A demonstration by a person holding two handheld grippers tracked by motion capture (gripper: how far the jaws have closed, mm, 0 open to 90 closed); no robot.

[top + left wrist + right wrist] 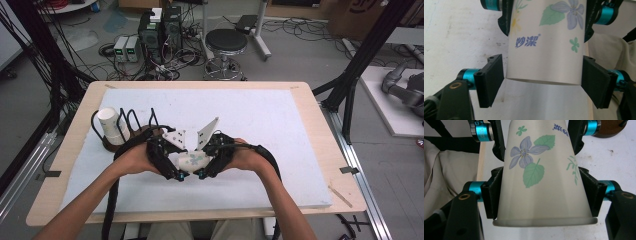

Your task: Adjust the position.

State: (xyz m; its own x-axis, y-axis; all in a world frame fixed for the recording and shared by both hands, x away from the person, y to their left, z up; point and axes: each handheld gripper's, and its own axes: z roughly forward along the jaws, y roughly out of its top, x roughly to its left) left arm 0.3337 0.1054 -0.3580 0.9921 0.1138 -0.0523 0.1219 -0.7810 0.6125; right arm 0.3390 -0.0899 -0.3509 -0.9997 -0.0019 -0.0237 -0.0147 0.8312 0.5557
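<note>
A smooth, tapered paper cup [191,161] with printed flowers lies level between both grippers above the white foam mat [280,125]. The right gripper [544,195] clamps its rimmed end; the left gripper [544,82] flanks its narrow base, contact indiscernible. Farther left, a rack [127,131] holds another white cup [111,126].

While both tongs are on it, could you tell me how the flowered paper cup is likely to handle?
The paper cup is probably light and thin-walled, so a hard squeeze may dent it. Its tapered, smooth sides could slip toward the narrow end. Set down sideways, it would likely roll in a curve.
</note>
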